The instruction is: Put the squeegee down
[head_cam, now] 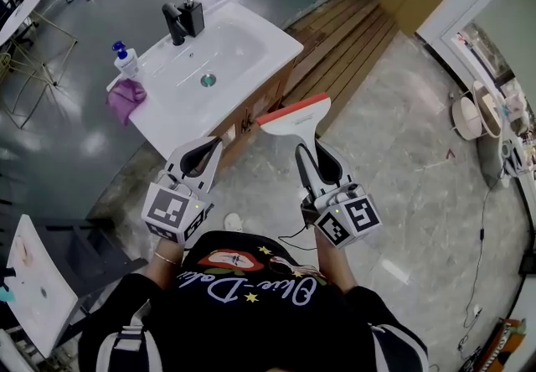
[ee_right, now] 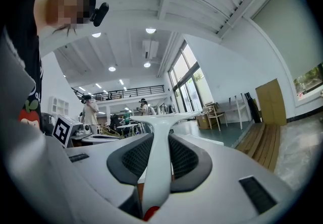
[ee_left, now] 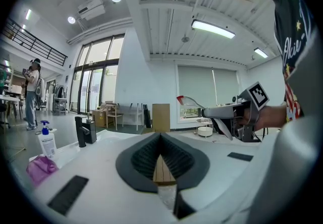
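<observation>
While the right gripper (head_cam: 308, 149) is held level in front of the person, its 2 jaws pinch the slim white handle of the white plastic squeegee with a red-edged blade (head_cam: 295, 115). In the right gripper view the handle runs straight up the middle between the dark ribbed pads, pressed by both, and the wide T-shaped head stands clear beyond the jaw tips. In the head view the blade lies crosswise, in the air above the pale stone floor (head_cam: 394, 161), just beside the near corner of the white desk with a sunken basin (head_cam: 268, 43) and touching nothing but the jaws.

The left gripper (head_cam: 201, 152) hovers beside it, a little apart. In its own view the 2 jaws are pressed together at the tips with nothing between them.

On the desk stand a black tap (head_cam: 174, 24) at the far edge and a white pump bottle with a blue top (head_cam: 126, 59) at the left corner. A purple cloth (head_cam: 126, 100) hangs over the edge next to the bottle. A slatted wooden platform (head_cam: 352, 35) lies beyond the desk.
</observation>
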Action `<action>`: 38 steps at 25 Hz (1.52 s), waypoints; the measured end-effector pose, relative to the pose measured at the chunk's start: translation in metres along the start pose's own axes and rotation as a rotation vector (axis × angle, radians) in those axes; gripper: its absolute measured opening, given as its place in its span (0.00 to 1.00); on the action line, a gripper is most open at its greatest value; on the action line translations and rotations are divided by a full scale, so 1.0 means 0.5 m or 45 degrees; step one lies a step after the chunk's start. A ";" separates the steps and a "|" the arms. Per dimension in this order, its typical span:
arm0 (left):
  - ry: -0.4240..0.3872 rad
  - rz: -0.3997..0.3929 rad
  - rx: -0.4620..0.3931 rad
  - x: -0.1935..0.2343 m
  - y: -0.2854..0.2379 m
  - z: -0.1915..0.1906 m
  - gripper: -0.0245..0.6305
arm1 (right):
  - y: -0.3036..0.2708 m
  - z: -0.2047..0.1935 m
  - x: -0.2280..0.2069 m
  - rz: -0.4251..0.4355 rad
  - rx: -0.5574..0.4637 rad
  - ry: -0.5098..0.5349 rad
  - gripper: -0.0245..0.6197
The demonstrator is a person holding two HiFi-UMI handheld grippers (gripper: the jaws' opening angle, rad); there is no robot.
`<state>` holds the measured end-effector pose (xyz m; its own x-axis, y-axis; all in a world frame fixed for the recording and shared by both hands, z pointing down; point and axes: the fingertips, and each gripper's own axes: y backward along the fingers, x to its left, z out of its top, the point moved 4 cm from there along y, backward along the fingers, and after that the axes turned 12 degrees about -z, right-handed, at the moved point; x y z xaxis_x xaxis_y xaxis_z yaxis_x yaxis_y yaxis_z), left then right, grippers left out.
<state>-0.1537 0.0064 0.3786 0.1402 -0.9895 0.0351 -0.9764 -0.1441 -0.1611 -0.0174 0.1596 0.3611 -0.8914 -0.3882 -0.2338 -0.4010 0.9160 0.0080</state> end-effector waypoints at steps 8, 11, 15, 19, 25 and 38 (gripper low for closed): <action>0.016 0.001 -0.013 0.066 0.005 -0.008 0.02 | -0.060 -0.003 0.020 -0.006 0.003 0.010 0.21; 0.017 -0.003 -0.024 0.089 0.007 -0.009 0.02 | -0.079 -0.004 0.029 -0.011 0.000 0.007 0.21; 0.027 -0.009 -0.033 0.110 0.007 -0.017 0.02 | -0.088 -0.012 0.038 -0.026 0.012 0.006 0.21; 0.039 -0.035 -0.031 0.112 0.000 -0.023 0.02 | -0.087 -0.015 0.037 -0.052 0.020 0.008 0.21; 0.061 -0.043 -0.017 0.114 -0.010 -0.033 0.02 | -0.089 -0.017 0.033 -0.054 0.033 -0.002 0.21; 0.064 0.026 0.009 0.139 -0.069 -0.014 0.02 | -0.159 -0.003 -0.037 0.012 0.064 -0.018 0.21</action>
<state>-0.1113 -0.0570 0.3936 0.1118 -0.9904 0.0814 -0.9777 -0.1243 -0.1691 0.0306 0.0935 0.3663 -0.8920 -0.3782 -0.2477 -0.3811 0.9238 -0.0382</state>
